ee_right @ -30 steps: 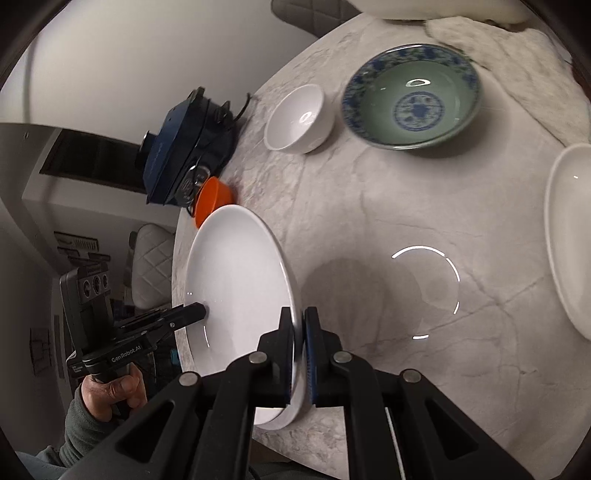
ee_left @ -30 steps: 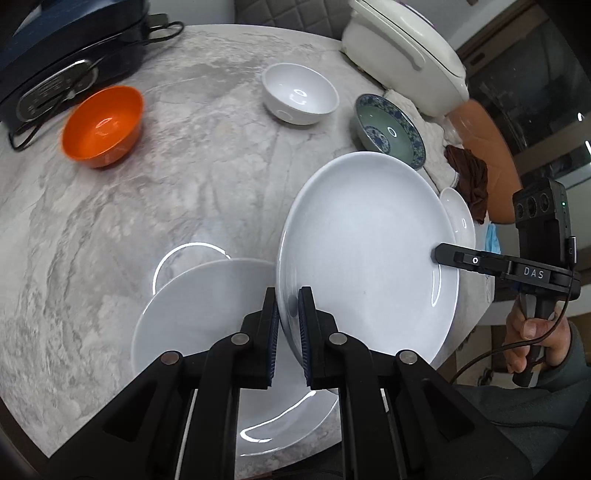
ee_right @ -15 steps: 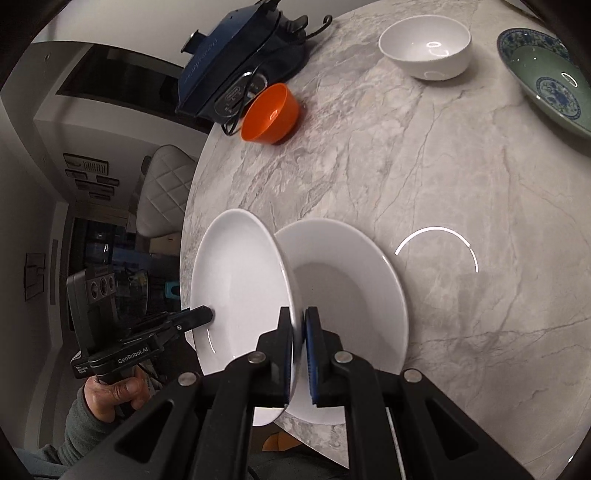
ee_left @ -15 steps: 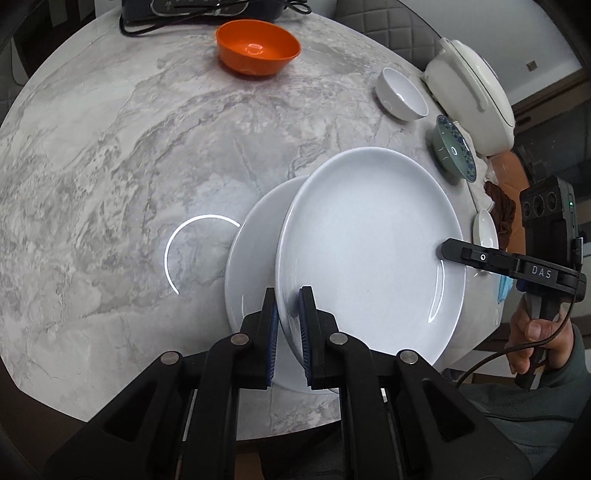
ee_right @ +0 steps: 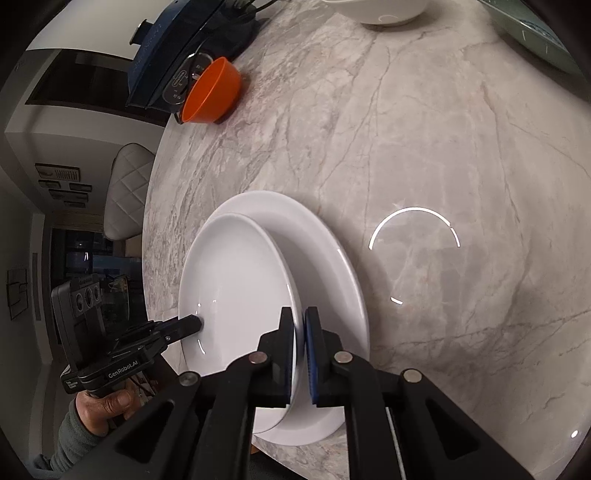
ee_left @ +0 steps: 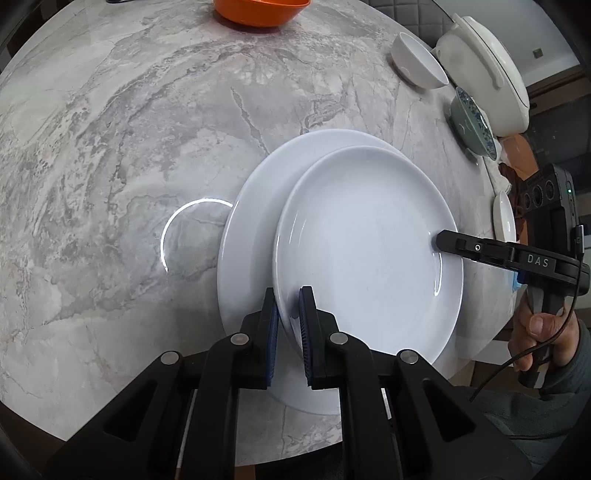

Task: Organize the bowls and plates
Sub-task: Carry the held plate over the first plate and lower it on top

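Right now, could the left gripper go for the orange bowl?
Probably not yet. The left gripper is shut on the rim of the top plate, as is the right gripper. The marble table toward the orange bowl looks bare.

You get bright, even light from above in both views. A round lamp shines back at you as a thin white ring (ee_left: 192, 229) on the shiny tabletop (ee_left: 110, 147), just beside the plates. Small bright streaks glint inside the top plate (ee_left: 369, 251) near its rim. Soft grey shadows lie under the plates and the orange bowl (ee_right: 212, 98). The room past the table's edge in your right view is dark and dim. Both pictures bend like a ball, so the table's edge curves and the corners go black. The middle looks sharp. Things near the edges look squashed and a bit soft.
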